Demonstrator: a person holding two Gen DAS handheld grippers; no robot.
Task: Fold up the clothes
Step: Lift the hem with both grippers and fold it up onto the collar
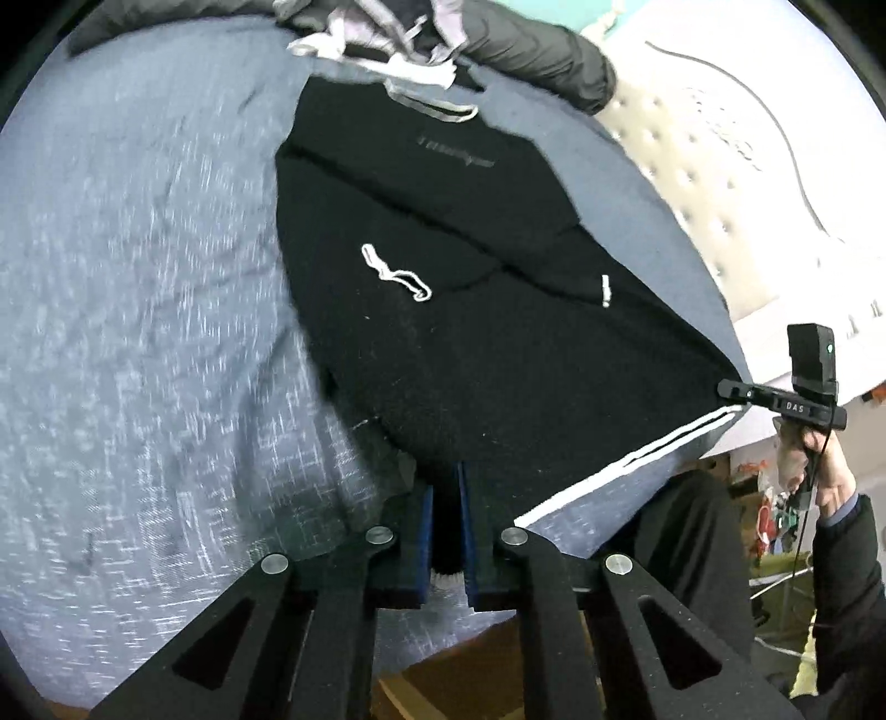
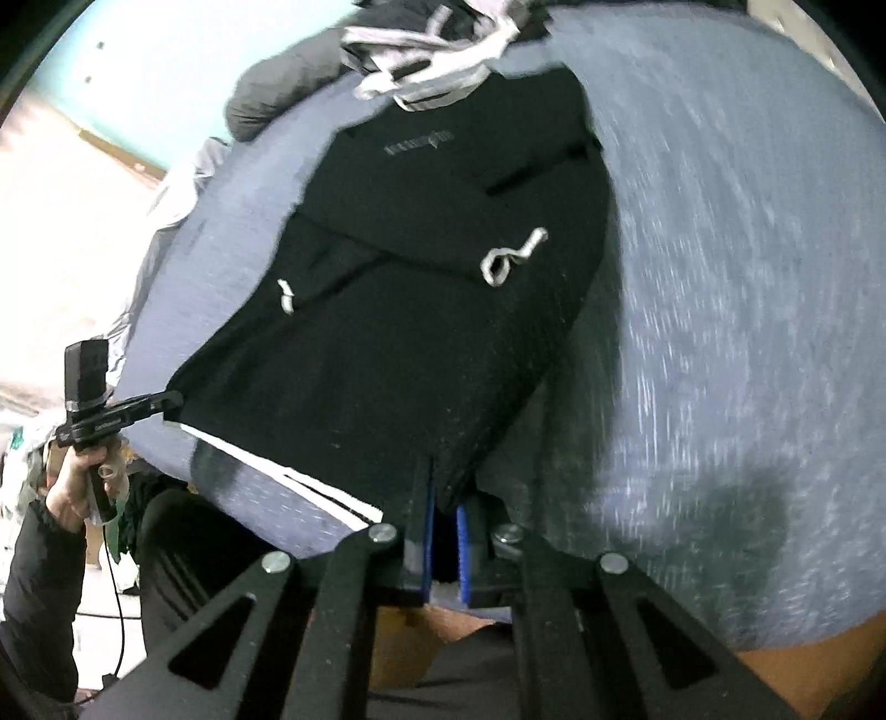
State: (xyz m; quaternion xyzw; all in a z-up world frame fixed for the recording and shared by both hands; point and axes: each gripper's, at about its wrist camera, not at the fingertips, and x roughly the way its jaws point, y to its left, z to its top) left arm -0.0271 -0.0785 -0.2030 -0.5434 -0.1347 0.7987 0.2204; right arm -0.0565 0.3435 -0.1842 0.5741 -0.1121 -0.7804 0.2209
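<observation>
A black hooded top (image 1: 443, 277) (image 2: 387, 304) with white drawstrings (image 1: 396, 271) lies flat on a grey-blue bed cover (image 1: 138, 277) (image 2: 720, 277). My left gripper (image 1: 448, 498) is shut on its near hem, with black cloth pinched between the blue pads. At the right edge of the left wrist view my right gripper (image 1: 731, 387) grips the other near corner. In the right wrist view my right gripper (image 2: 446, 509) is shut on that corner, and the left gripper (image 2: 171, 400) pinches the hem at the far left. The near edge hangs lifted between them, and two white stripes (image 1: 637, 454) (image 2: 310, 487) run along it.
A heap of grey and white clothes (image 1: 387, 33) (image 2: 432, 50) and a dark puffy jacket (image 1: 554, 50) lie past the top's collar. A pale tufted surface (image 1: 692, 166) borders the bed on the right. A person's hands (image 1: 819, 459) (image 2: 72, 487) hold the grippers. Wooden floor (image 2: 803, 681) shows below.
</observation>
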